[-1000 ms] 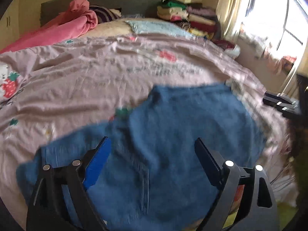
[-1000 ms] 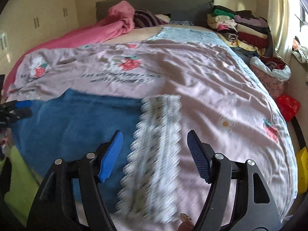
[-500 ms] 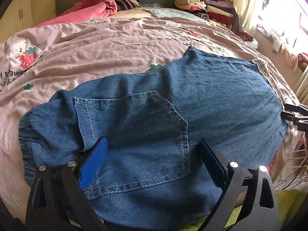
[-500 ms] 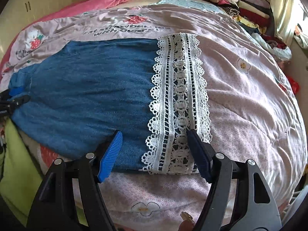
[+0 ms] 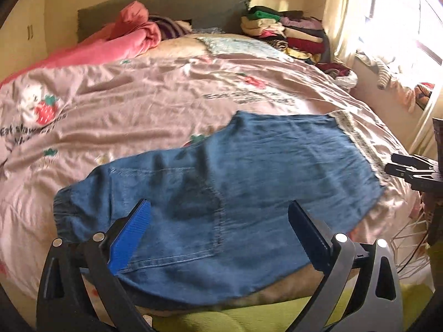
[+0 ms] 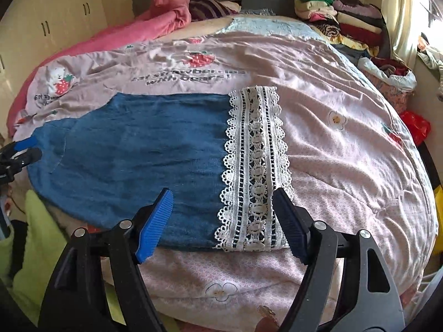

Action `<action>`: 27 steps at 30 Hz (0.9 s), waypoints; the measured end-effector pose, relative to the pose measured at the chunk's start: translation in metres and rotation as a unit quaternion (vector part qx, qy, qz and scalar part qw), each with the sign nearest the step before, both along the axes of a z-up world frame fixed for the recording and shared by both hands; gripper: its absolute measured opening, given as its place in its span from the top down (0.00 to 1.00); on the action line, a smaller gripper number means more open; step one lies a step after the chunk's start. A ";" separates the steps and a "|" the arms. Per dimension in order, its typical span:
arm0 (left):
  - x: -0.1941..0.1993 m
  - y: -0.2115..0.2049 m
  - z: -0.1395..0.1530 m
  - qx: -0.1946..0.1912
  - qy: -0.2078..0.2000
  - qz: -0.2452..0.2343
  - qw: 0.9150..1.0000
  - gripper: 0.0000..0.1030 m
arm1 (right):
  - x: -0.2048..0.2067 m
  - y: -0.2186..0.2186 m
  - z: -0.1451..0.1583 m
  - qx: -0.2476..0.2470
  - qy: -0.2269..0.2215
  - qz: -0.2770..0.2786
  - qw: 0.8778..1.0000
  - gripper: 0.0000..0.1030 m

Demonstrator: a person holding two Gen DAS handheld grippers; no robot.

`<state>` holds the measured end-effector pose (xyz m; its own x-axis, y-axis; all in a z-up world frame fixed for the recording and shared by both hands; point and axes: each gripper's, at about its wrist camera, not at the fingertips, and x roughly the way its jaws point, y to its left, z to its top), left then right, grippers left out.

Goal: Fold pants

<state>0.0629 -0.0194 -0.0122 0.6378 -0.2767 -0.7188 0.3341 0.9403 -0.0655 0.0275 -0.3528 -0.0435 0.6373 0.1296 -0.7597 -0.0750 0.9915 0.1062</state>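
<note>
**Denim pants flat on the bed, both jaws apart above them**

The blue denim pants (image 6: 133, 149) lie flat across the near part of the bed, folded into one wide panel. A back pocket (image 5: 177, 215) faces up at the waist end, and a band of white lace trim (image 6: 254, 166) closes the leg end. The near edge of the cloth hangs slightly over the edge of the mattress.

The left gripper (image 5: 218, 238) hangs over the pocket end; its jaws are opening, wide apart, and do not press the cloth. The right gripper (image 6: 221, 218) hangs over the lace end; its jaws are also opening, and the trim shows between them but is not clamped.

Under the pants is a pale pink quilt (image 6: 346, 144), wrinkled, printed with strawberries, bears and some text. At the far end there is a crumpled pink blanket (image 5: 110, 47) against a dark grey headboard (image 5: 171, 2). A stack of folded clothes (image 6: 346, 19) stands in the far right corner of the bed. Cream wardrobe doors (image 6: 55, 22) are on the left wall, and strong daylight enters from a window (image 5: 409, 22) on the right.
</note>
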 end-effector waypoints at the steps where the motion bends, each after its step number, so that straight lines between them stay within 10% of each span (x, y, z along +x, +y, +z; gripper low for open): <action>1: -0.001 -0.004 0.001 0.000 0.001 -0.006 1.000 0.04 | -0.001 0.002 0.000 0.002 -0.001 0.003 1.000 0.33; 16: 0.008 -0.069 -0.060 0.088 0.062 -0.052 0.993 0.04 | 0.005 0.019 -0.042 0.020 0.048 0.019 0.998 0.23; 27: 0.007 -0.067 -0.056 0.074 0.071 -0.051 0.993 0.04 | 0.000 0.015 -0.025 0.032 0.021 0.009 0.999 0.17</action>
